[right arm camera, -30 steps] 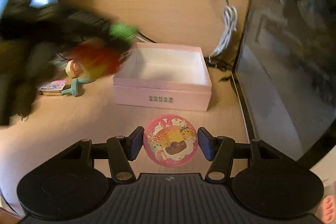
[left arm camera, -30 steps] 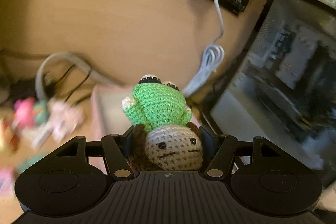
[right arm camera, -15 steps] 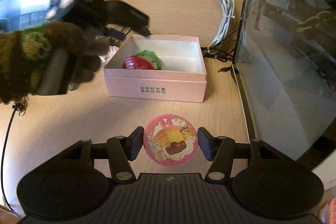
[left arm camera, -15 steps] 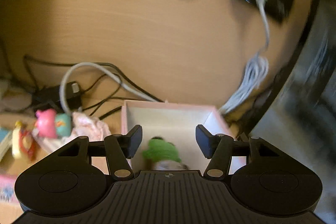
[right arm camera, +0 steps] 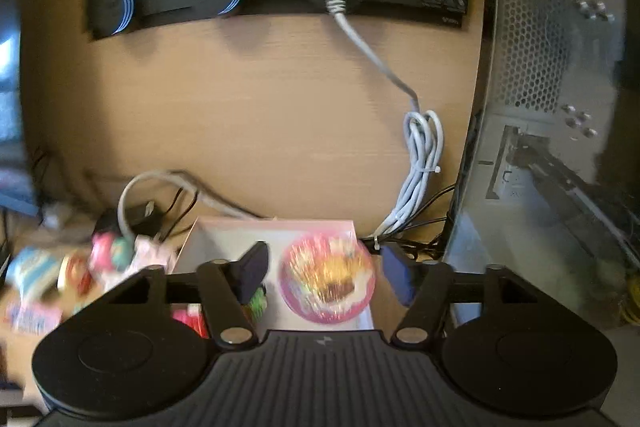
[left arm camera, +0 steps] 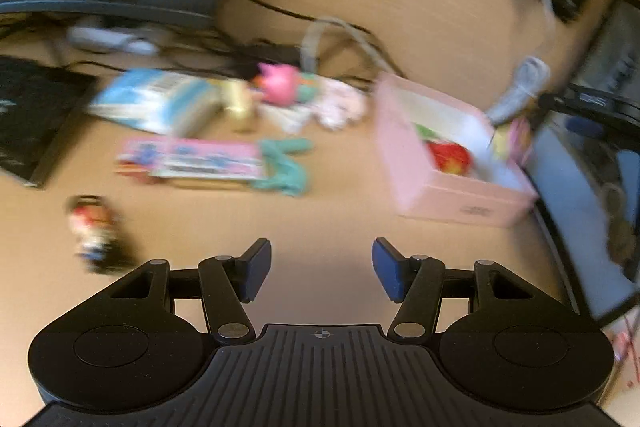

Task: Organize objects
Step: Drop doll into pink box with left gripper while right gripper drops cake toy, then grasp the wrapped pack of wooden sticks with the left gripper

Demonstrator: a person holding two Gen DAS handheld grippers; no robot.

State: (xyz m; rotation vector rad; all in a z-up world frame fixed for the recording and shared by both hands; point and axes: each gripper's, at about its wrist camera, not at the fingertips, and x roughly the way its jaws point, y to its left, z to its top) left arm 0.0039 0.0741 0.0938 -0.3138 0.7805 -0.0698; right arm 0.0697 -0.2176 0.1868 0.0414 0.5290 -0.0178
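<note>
Since the earlier frame the right gripper (right arm camera: 322,277) has been carried over the pink box (right arm camera: 224,233); its jaws have just been opening, the round pink disc (right arm camera: 327,279) loose between them. The left gripper (left arm camera: 321,269) is released, empty. Several toys, including a small figurine (left arm camera: 96,233) left of its jaws, are left on the desk (left arm camera: 328,203).
</note>
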